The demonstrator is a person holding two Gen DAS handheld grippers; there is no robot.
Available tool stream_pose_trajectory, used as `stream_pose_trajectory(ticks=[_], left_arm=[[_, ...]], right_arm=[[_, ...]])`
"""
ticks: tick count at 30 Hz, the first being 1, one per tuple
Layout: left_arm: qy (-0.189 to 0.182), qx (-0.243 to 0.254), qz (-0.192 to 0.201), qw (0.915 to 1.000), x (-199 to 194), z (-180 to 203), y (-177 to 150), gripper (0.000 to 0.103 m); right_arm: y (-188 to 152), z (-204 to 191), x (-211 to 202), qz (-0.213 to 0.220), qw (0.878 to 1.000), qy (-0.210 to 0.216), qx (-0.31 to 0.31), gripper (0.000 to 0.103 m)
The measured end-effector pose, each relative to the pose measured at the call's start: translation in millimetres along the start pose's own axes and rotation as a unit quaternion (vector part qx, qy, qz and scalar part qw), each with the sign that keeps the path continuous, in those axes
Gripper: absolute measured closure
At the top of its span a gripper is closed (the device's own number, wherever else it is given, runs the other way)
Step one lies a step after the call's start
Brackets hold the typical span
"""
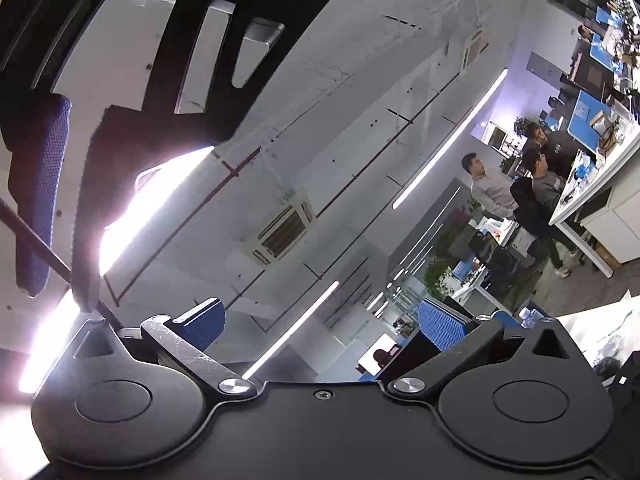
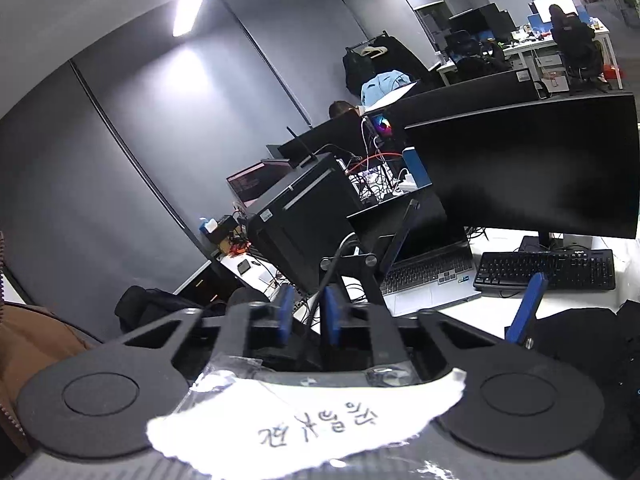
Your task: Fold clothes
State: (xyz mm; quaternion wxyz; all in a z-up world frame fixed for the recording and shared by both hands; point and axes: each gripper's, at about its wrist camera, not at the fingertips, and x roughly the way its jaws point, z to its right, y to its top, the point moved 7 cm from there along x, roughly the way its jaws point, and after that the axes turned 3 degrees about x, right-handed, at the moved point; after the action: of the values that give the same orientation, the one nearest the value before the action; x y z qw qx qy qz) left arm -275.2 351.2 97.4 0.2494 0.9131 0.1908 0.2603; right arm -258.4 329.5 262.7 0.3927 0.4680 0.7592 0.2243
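Observation:
My left gripper (image 1: 322, 320) points up at the ceiling; its blue-padded fingers (image 1: 204, 322) stand wide apart with nothing between them. My right gripper (image 2: 308, 316) points across a desk; its blue pads (image 2: 285, 312) stand close together with a narrow gap, and a thin black cable runs up past that gap. A dark garment (image 2: 580, 340) lies on the white desk at the lower right of the right wrist view. The other gripper's blue finger (image 2: 526, 308) rises beside it. A brown garment (image 2: 24, 344) shows at the left edge.
A large black monitor (image 2: 532, 168), a keyboard (image 2: 544, 268), a laptop (image 2: 428, 276) and a black computer case (image 2: 304, 216) crowd the desk ahead of the right gripper. In the left wrist view, ceiling lights (image 1: 160, 200), a chair back (image 1: 36, 184) and standing people (image 1: 520, 188) are visible.

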Motion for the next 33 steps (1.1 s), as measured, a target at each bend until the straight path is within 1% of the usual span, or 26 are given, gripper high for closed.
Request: stream_pose_trajectory(ticks=[3, 5, 6, 8, 9, 10, 11, 12, 14, 16, 17, 18, 19, 20, 21, 22, 24, 25, 26, 27, 28, 30, 31, 32, 33], left_arm=[[-0.012, 0.010, 0.010, 0.9998, 2.1, 4.5, -3.8, 0.001], [-0.019, 0.022, 0.027, 0.9992, 0.1, 10.2, -4.3, 0.001], [-0.022, 0.024, 0.026, 0.9991, 0.9, 11.3, -3.6, 0.001], [-0.029, 0.021, 0.011, 0.9993, 5.1, 11.0, -0.9, 0.001], [-0.032, 0.016, -0.003, 0.9994, 9.0, 9.1, -1.3, 0.001], [-0.039, 0.009, -0.024, 0.9989, 15.8, 7.1, -2.5, 0.001], [-0.048, 0.005, -0.042, 0.9979, 21.8, 7.3, -4.1, 0.001], [-0.056, 0.003, -0.056, 0.9968, 26.6, 8.5, -6.4, 0.001], [-0.045, 0.010, -0.074, 0.9962, 40.8, 9.5, -6.3, 0.001], [-0.042, 0.006, -0.097, 0.9944, 50.4, 11.1, -6.1, 0.000], [-0.043, 0.003, -0.109, 0.9931, 54.4, 11.9, -6.1, 0.000], [-0.043, -0.001, -0.121, 0.9917, 58.4, 12.8, -6.1, 0.000], [-0.050, -0.012, -0.142, 0.9885, 63.6, 14.0, -7.4, 0.000], [-0.066, -0.035, -0.173, 0.9821, 69.0, 15.9, -10.1, 0.000], [-0.086, -0.061, -0.205, 0.9731, 73.9, 18.3, -13.1, 0.000], [-0.112, -0.092, -0.238, 0.9604, 79.1, 22.3, -17.3, 0.000], [-0.175, -0.151, -0.297, 0.9264, 84.7, 36.4, -27.1, 0.000], [-0.203, -0.177, -0.319, 0.9088, 84.6, 44.8, -31.0, 0.000], [-0.231, -0.202, -0.340, 0.8891, 84.2, 53.1, -34.4, 0.001], [-0.251, -0.221, -0.358, 0.8720, 82.5, 60.4, -36.6, 0.001], [-0.264, -0.237, -0.374, 0.8569, 80.0, 67.2, -38.1, 0.001], [-0.287, -0.261, -0.405, 0.8279, 74.8, 79.9, -41.4, 0.001], [-0.300, -0.266, -0.421, 0.8136, 71.5, 88.1, -42.0, 0.001], [-0.313, -0.270, -0.437, 0.7988, 69.2, 97.7, -41.4, 0.001], [-0.325, -0.270, -0.450, 0.7865, 65.6, 108.4, -40.6, 0.001]], right_arm=[[-3.2, -9.9, 15.6, -0.003, 1.000, -0.008, -0.013, 0.090], [-6.3, -16.4, 26.3, -0.015, 1.000, -0.012, -0.022, 0.092], [-7.9, -18.9, 31.3, -0.022, 0.999, -0.013, -0.024, 0.092], [-11.2, -23.8, 41.4, -0.036, 0.999, -0.016, -0.030, 0.092], [-12.8, -26.3, 46.4, -0.044, 0.998, -0.018, -0.033, 0.092], [-14.0, -25.8, 50.3, -0.048, 0.998, -0.026, -0.032, 0.092], [-14.5, -21.5, 52.7, -0.047, 0.998, -0.043, -0.027, 0.091], [-13.9, -18.1, 52.4, -0.043, 0.997, -0.056, -0.023, 0.093], [-8.5, -14.7, 44.2, -0.020, 0.997, -0.070, -0.015, 0.079], [1.3, -18.9, 31.7, 0.027, 0.993, -0.108, -0.040, 0.008], [6.1, -22.4, 24.7, 0.052, 0.989, -0.129, -0.057, 0.001], [10.7, -25.1, 16.6, 0.076, 0.984, -0.144, -0.070, 0.000], [14.6, -26.7, 7.3, 0.097, 0.981, -0.150, -0.075, 0.000], [18.0, -26.5, -4.7, 0.123, 0.978, -0.154, -0.072, 0.000], [19.6, -22.9, -19.6, 0.153, 0.974, -0.158, -0.058, 0.000], [17.3, -14.6, -35.3, 0.180, 0.968, -0.168, -0.044, 0.000], [5.7, 11.5, -72.3, 0.231, 0.950, -0.208, -0.011, 0.000], [-3.8, 28.7, -92.7, 0.255, 0.938, -0.235, 0.010, 0.000], [-19.1, 52.1, -114.5, 0.273, 0.921, -0.274, 0.037, 0.000], [-35.8, 76.2, -135.3, 0.284, 0.904, -0.312, 0.066, 0.000], [-54.2, 102.0, -155.8, 0.289, 0.885, -0.352, 0.097, 0.000], [-95.5, 156.6, -194.8, 0.277, 0.843, -0.429, 0.168, 0.000], [-116.2, 181.0, -212.7, 0.266, 0.822, -0.461, 0.201, 0.000], [-135.8, 201.2, -228.0, 0.257, 0.804, -0.484, 0.230, 0.000], [-153.8, 216.0, -239.6, 0.254, 0.790, -0.496, 0.254, 0.000]])
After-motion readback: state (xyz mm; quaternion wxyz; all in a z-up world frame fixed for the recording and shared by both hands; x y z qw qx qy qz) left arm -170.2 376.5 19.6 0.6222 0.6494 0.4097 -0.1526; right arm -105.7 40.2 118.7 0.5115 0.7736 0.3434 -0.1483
